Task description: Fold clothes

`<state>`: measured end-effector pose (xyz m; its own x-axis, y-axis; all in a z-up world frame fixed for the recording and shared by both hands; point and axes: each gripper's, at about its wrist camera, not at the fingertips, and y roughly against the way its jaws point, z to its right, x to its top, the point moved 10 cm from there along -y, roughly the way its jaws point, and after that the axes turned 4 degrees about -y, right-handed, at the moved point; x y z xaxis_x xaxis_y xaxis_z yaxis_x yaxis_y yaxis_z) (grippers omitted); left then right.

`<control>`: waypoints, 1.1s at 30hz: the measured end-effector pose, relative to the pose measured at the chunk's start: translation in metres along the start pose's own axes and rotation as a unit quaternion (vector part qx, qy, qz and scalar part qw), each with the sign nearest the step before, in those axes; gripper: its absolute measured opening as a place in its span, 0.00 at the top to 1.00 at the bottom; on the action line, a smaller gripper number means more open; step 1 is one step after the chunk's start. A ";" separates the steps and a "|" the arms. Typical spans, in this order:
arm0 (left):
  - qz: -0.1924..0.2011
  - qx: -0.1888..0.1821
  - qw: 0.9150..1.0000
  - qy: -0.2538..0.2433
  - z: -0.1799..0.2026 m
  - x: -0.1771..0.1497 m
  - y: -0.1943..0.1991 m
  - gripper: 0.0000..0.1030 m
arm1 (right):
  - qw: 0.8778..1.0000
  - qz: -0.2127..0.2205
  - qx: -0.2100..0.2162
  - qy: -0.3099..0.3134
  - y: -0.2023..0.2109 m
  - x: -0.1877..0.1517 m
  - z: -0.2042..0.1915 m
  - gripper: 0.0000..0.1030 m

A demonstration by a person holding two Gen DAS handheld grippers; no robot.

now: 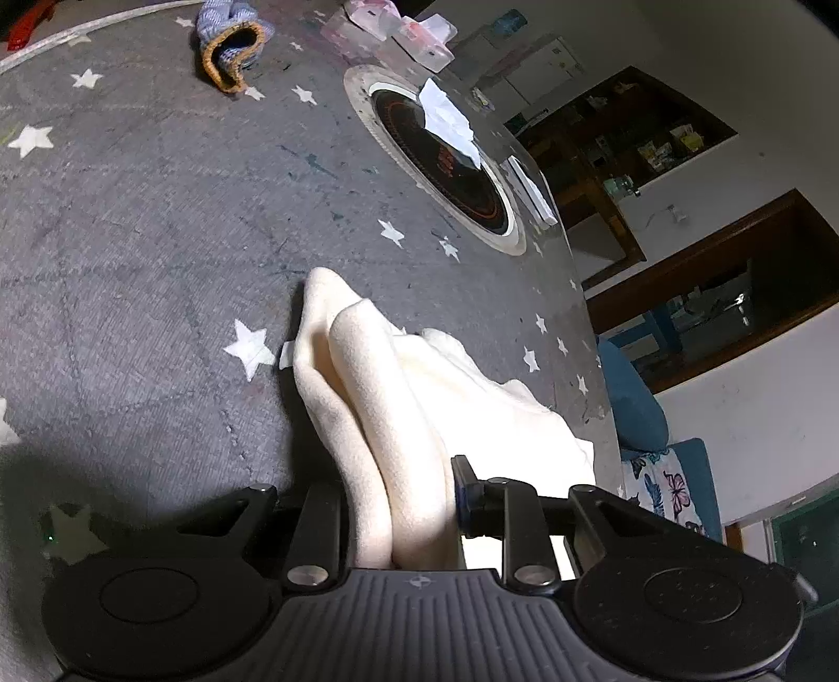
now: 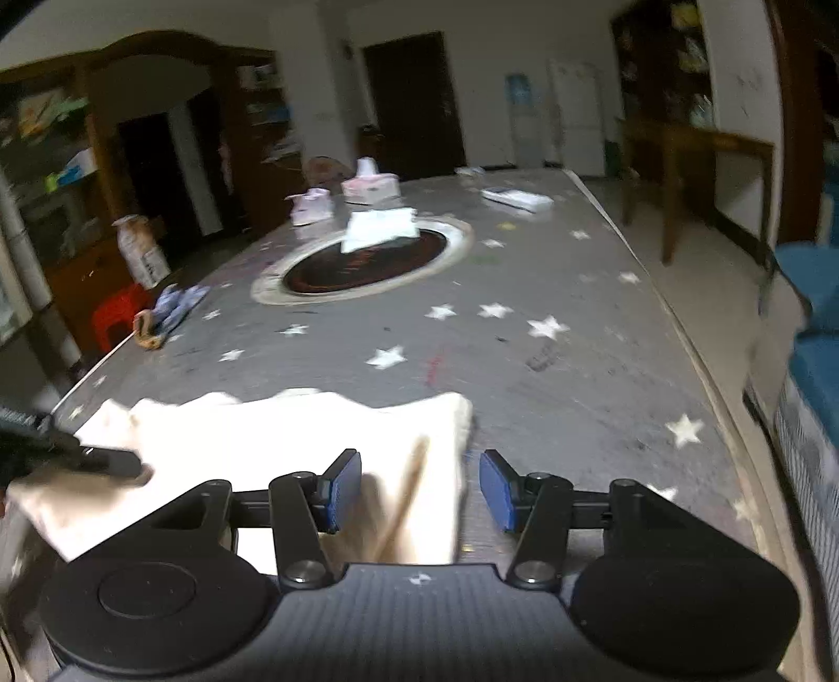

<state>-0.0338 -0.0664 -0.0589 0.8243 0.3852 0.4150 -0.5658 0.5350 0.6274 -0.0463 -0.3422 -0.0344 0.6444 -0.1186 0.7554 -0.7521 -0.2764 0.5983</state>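
A cream garment [image 1: 367, 398] lies on the grey star-patterned table cover [image 1: 131, 236]. My left gripper [image 1: 398, 503] is shut on a bunched fold of it, and the cloth rises in two ridges between the fingers. In the right wrist view the same cream garment [image 2: 293, 435] spreads flat across the near table. My right gripper [image 2: 419, 488] is open just above the garment's right edge, with the cloth showing between the blue pads [image 2: 498, 490]. The other gripper's dark finger [image 2: 99, 459] presses the cloth at the left.
A round black hotplate [image 2: 367, 257] with a white cloth [image 2: 380, 225] on it is set into the table's middle. A blue and orange knit item [image 1: 230, 47] lies at the far side. Tissue packs [image 2: 369, 186] stand further back. Blue chairs [image 2: 818, 336] flank the right edge.
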 end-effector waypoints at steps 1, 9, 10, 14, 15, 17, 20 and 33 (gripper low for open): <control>0.000 0.001 1.000 -0.002 0.000 0.000 0.000 0.75 | 1.000 -0.004 0.006 -0.010 -0.004 0.000 0.004 0.51; -0.002 0.017 0.999 -0.038 0.005 0.000 0.000 0.77 | 0.999 -0.009 0.038 -0.023 -0.011 -0.005 -0.013 0.77; -0.002 0.021 0.999 -0.046 0.007 0.000 0.001 0.77 | 0.999 -0.009 0.042 -0.024 -0.012 -0.005 -0.015 0.80; -0.002 0.025 0.997 -0.073 0.016 0.001 0.004 0.79 | 0.998 0.009 0.048 -0.027 0.000 0.002 -0.020 0.91; -0.002 0.022 0.997 -0.079 0.019 0.002 0.006 0.80 | 0.998 0.016 0.049 -0.028 0.004 0.005 -0.020 0.91; 0.000 0.015 0.996 -0.093 0.029 0.005 0.006 0.81 | 0.998 0.029 0.045 -0.021 0.014 0.013 -0.020 0.91; 0.001 0.005 0.993 -0.115 0.047 0.010 0.005 0.82 | 0.998 0.049 0.038 -0.010 0.030 0.026 -0.020 0.92; -0.003 -0.036 0.981 -0.191 0.139 0.032 -0.043 0.82 | 0.993 0.113 -0.039 -0.003 0.072 0.079 0.032 0.92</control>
<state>0.0195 -0.1820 0.0190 0.7673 0.0785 0.6365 -0.5489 0.5937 0.5884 -0.0448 -0.4023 0.0596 0.4583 -0.1742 0.8716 -0.8860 -0.1675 0.4324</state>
